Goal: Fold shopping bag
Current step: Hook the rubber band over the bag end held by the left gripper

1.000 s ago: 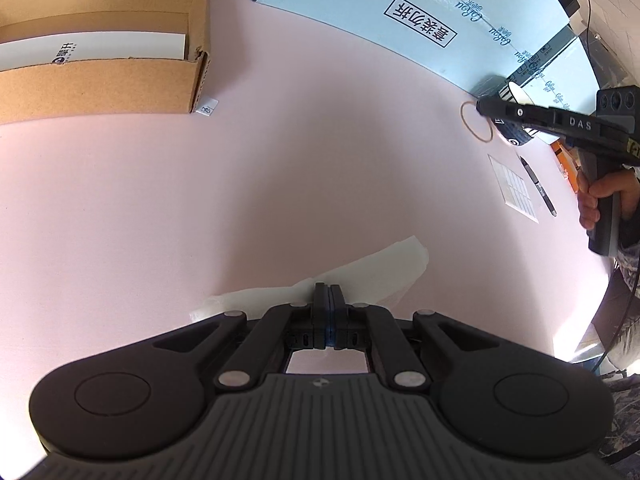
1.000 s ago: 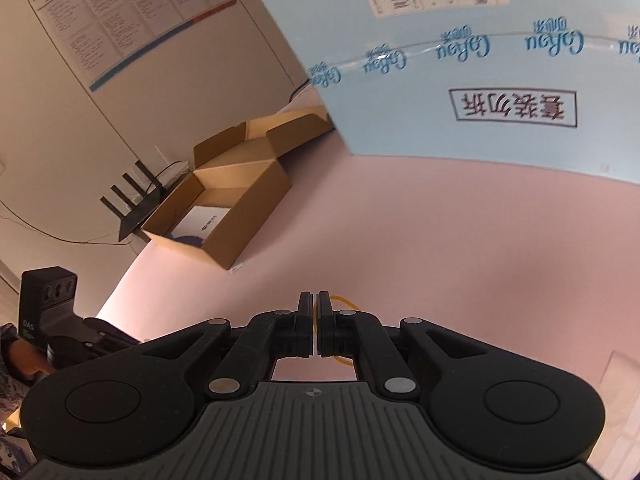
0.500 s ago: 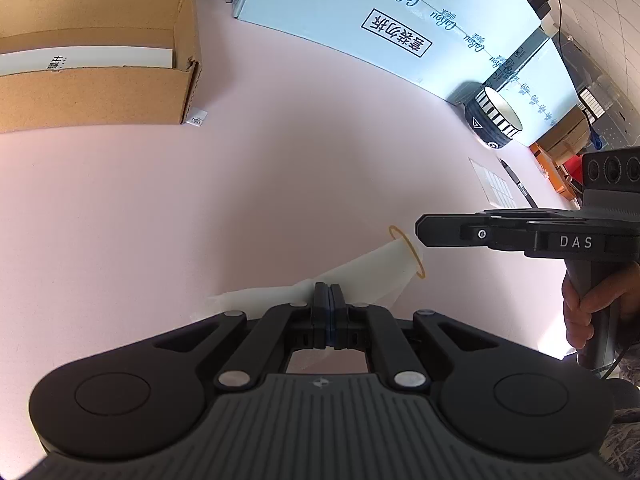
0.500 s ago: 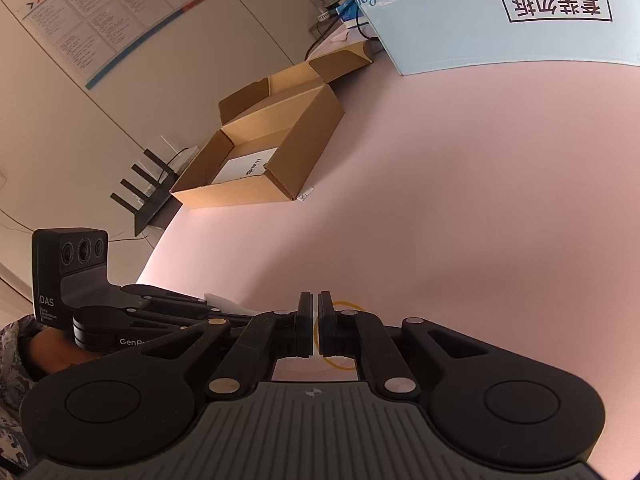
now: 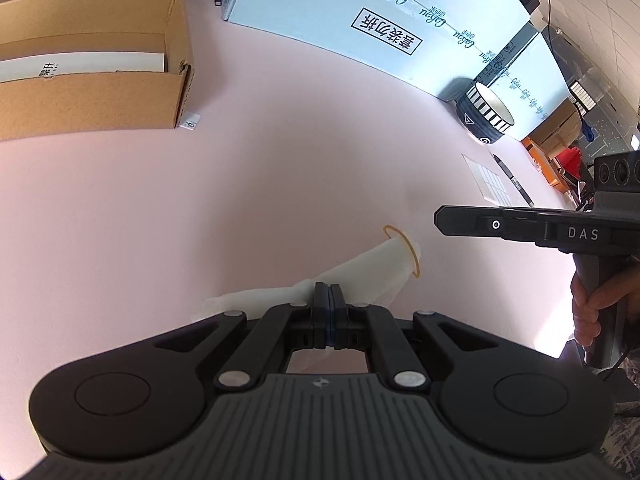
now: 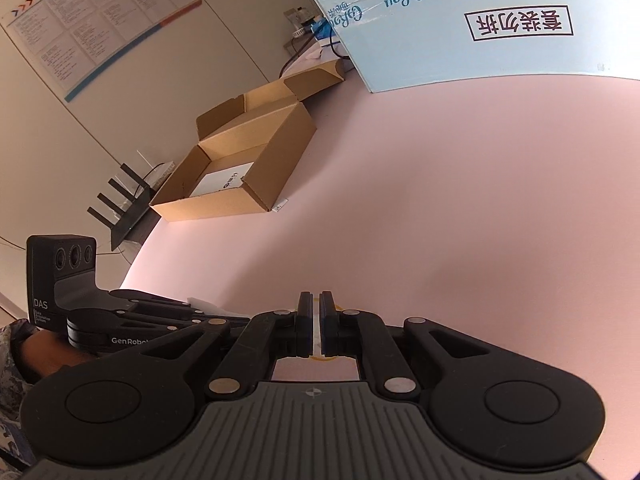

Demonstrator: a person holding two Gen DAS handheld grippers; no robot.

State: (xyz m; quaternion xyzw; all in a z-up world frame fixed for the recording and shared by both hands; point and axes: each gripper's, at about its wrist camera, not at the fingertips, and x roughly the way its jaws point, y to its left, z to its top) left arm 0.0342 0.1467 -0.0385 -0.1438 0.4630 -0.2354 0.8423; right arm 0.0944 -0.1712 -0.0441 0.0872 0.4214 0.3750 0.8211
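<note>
The rubber band now rings the bag pinched by the left hand-held gripper; right hand-held gripper seemingly slightly parted.

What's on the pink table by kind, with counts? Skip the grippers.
Cardboard boxes: 1
Blue cartons: 2
Striped bowls: 1
Folded bags: 1
Rubber bands: 1
Pens: 1
Label sheets: 1
Small tags: 1
Total: 9
</note>
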